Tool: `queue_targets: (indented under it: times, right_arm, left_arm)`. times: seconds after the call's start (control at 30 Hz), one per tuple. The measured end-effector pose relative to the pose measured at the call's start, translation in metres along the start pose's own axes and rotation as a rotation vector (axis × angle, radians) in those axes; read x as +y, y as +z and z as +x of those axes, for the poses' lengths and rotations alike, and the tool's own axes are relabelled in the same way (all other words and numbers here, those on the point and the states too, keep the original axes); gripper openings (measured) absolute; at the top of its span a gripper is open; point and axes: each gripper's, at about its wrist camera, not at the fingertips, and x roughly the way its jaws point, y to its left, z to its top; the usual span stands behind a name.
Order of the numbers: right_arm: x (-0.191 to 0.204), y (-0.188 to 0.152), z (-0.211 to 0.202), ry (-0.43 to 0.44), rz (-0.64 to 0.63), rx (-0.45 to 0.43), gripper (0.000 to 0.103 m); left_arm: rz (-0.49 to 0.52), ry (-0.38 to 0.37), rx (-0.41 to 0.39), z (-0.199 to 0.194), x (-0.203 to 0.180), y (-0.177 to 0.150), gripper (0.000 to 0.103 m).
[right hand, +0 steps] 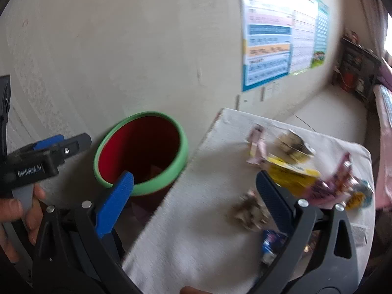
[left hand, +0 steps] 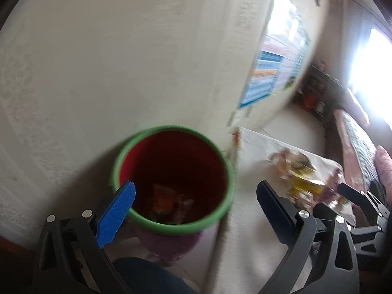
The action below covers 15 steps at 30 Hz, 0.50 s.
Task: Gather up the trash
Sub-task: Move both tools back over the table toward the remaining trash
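Standing upright beside the table (right hand: 186,232), the red bin (left hand: 172,178) opens its mouth upward, wrappers (left hand: 169,202) lying inside. The left gripper (left hand: 196,196) hangs over its rim, jaws spread, empty. The right gripper (right hand: 196,191) tilts over the table's littered wrappers (right hand: 291,171), jaws wide apart.

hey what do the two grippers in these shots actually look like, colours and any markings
Both look alike. Each gripper, left and right, has a black angular frame with silver rivets and triangular cut-outs, one bright blue ribbed finger pad and one dark ribbed pad. In the right wrist view, the other gripper's black body carries white "GenRobot.AI" lettering, held by a bare hand.
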Motion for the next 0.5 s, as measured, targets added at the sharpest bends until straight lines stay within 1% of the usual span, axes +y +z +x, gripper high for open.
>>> queue_targets:
  times: [0.17, 0.33, 0.5]
  right_arm:
    - [-0.038, -0.014, -0.024, -0.053, 0.055, 0.008, 0.098]
    - [-0.079, -0.035, -0.043, -0.120, 0.103, 0.019, 0.098]
    - [-0.125, -0.060, -0.059, -0.196, 0.169, 0.049, 0.098]
  left_arm:
    - [0.034, -0.087, 0.034, 0.004, -0.043, -0.013, 0.095]
    - [0.103, -0.148, 0.073, 0.010, -0.088, -0.032, 0.095]
    - [0.183, -0.211, 0.104, 0.011, -0.124, -0.047, 0.095]
